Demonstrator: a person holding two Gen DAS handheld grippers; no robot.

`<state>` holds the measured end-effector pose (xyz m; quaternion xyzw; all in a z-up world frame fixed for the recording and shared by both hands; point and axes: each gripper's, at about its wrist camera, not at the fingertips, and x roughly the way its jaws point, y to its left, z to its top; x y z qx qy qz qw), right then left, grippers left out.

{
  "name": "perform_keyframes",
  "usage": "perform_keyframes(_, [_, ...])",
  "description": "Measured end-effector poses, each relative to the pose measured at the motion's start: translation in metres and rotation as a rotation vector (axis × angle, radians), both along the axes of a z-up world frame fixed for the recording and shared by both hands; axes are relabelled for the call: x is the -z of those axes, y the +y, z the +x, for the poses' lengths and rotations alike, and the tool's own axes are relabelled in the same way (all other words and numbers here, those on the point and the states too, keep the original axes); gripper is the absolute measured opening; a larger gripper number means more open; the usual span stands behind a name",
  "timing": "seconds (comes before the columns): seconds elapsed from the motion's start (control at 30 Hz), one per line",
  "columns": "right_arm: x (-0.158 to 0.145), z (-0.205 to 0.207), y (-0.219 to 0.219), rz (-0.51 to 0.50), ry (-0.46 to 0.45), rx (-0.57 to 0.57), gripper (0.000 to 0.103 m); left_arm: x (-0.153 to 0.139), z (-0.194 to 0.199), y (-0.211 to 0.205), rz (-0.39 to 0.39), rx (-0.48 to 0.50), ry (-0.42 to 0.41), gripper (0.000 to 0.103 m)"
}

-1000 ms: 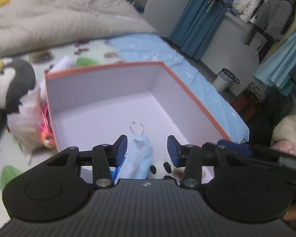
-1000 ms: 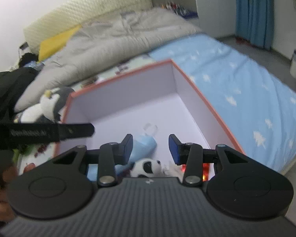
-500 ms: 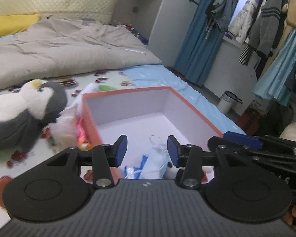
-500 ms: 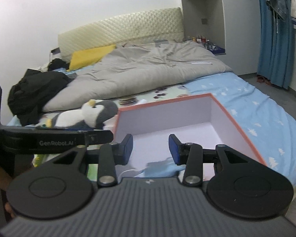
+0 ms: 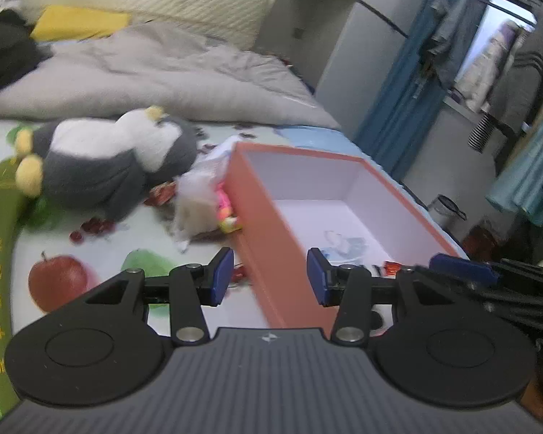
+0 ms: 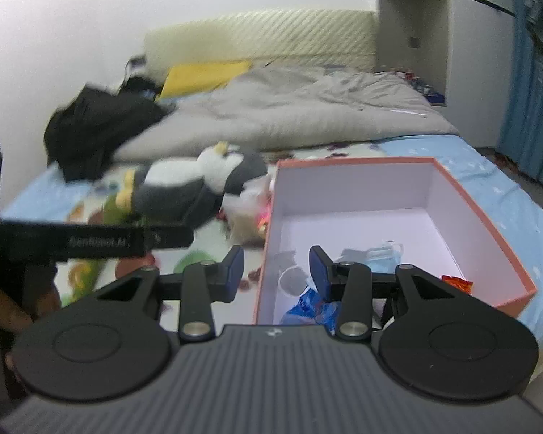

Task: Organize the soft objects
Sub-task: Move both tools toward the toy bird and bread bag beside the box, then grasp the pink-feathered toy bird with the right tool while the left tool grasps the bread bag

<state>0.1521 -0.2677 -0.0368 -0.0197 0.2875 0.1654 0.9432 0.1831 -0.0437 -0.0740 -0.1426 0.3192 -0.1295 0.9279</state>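
Note:
An orange box (image 5: pixel 264 231) (image 6: pixel 488 217) with a white inside stands on the bed. In it lie a blue face mask (image 6: pixel 383 249), a blue packet (image 6: pixel 307 303) and a red wrapper (image 6: pixel 458 284). A grey and white plush penguin (image 5: pixel 116 159) (image 6: pixel 192 181) lies left of the box, with a pale fluffy toy (image 5: pixel 199 199) (image 6: pixel 248 213) with pink bits between them. My left gripper (image 5: pixel 269 280) hangs open over the box's near left wall, holding nothing. My right gripper (image 6: pixel 275 271) is open too, above the box's left wall, empty.
A fruit-print mat (image 5: pixel 58 282) covers the near bed. A grey duvet (image 5: pixel 163 76), a yellow pillow (image 6: pixel 202 76) and black clothing (image 6: pixel 97 126) lie farther back. Blue curtains (image 5: pixel 409 83) and hanging clothes (image 5: pixel 517 72) stand right. A hand (image 6: pixel 3 311) shows at left.
Both grippers have drawn back and swung left from over the box's inside. The penguin and the mat have come into view; the box now sits to the right. Jaws unchanged.

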Motion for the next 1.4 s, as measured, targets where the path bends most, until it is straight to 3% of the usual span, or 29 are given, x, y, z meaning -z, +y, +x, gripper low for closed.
perform_keyframes(0.17, [0.016, 0.023, 0.028, -0.142, 0.01, -0.118, 0.043, 0.031, 0.025, 0.024, -0.013, -0.039, 0.033, 0.051])
perform_keyframes(0.33, [0.026, 0.051, 0.055, -0.322, -0.012, -0.262, 0.043, 0.062, 0.062, 0.046, -0.11, -0.059, 0.065, 0.052])
perform_keyframes(0.53, [0.043, 0.089, 0.085, -0.559, -0.026, -0.427, 0.043, 0.089, 0.107, 0.059, -0.159, -0.048, 0.097, 0.052])
perform_keyframes(0.97, [0.076, 0.148, 0.138, -0.888, 0.007, -0.702, 0.042, 0.115, 0.177, 0.073, -0.242, -0.017, 0.045, 0.057])
perform_keyframes(1.33, [0.112, 0.176, 0.164, -1.098, 0.112, -0.81, 0.041, 0.14, 0.209, 0.08, -0.343, 0.008, 0.047, 0.055])
perform_keyframes(1.4, [0.118, 0.178, 0.166, -1.129, 0.124, -0.814, 0.041, 0.144, 0.212, 0.08, -0.357, 0.02, 0.045, 0.051])
